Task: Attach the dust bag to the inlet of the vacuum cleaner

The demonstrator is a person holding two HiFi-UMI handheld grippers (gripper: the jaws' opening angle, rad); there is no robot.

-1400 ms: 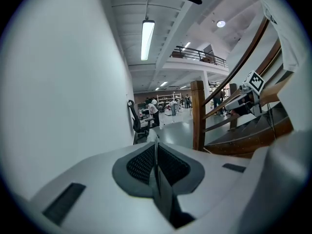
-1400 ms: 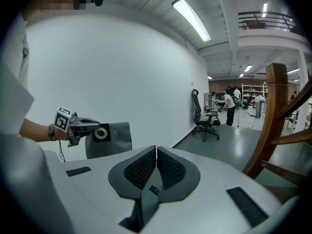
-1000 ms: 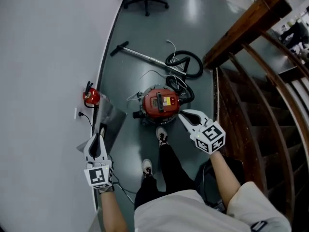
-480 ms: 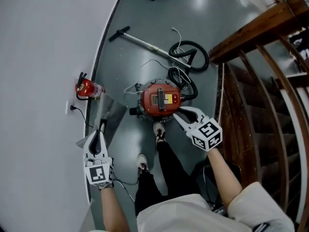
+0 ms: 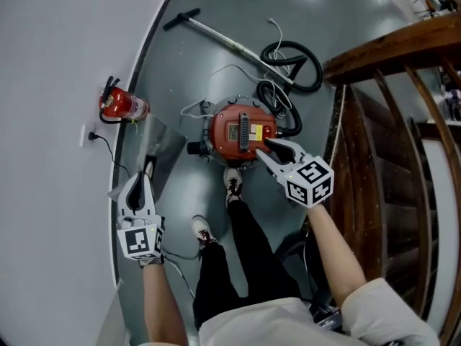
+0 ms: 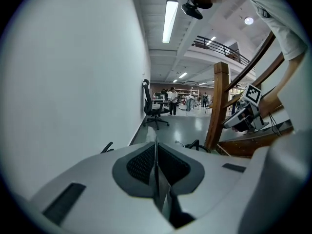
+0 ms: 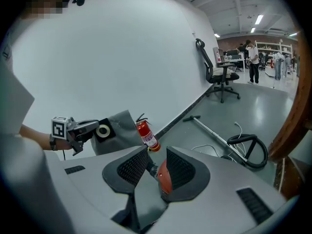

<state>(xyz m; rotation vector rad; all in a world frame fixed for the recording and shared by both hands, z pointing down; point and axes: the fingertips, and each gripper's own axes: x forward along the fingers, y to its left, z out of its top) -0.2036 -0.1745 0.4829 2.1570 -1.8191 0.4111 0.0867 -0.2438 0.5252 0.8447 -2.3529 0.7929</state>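
Note:
The red vacuum cleaner [image 5: 234, 132] stands on the grey floor just ahead of the person's shoes. My left gripper [image 5: 148, 170] is shut on the edge of the grey dust bag [image 5: 162, 146], which hangs by the wall to the vacuum's left. The bag's thin edge sits between the pads [image 6: 156, 150]. In the right gripper view the bag [image 7: 119, 128] shows its round collar beside the left gripper [image 7: 80, 128]. My right gripper [image 5: 262, 150] hovers over the vacuum's right side. Its jaws are opening with nothing between them, and the red vacuum [image 7: 165, 177] shows through the gap.
A red fire extinguisher [image 5: 119, 107] stands against the white wall [image 5: 57, 85]. A metal wand [image 5: 216, 34] and a coiled black hose [image 5: 292, 56] lie behind the vacuum. A wooden stair railing [image 5: 389, 49] closes off the right. An office chair [image 7: 222, 72] stands further back.
Both grippers have sunk toward the floor. The right gripper's jaws, shut a second ago, have spread apart over the vacuum. The left gripper still holds the bag.

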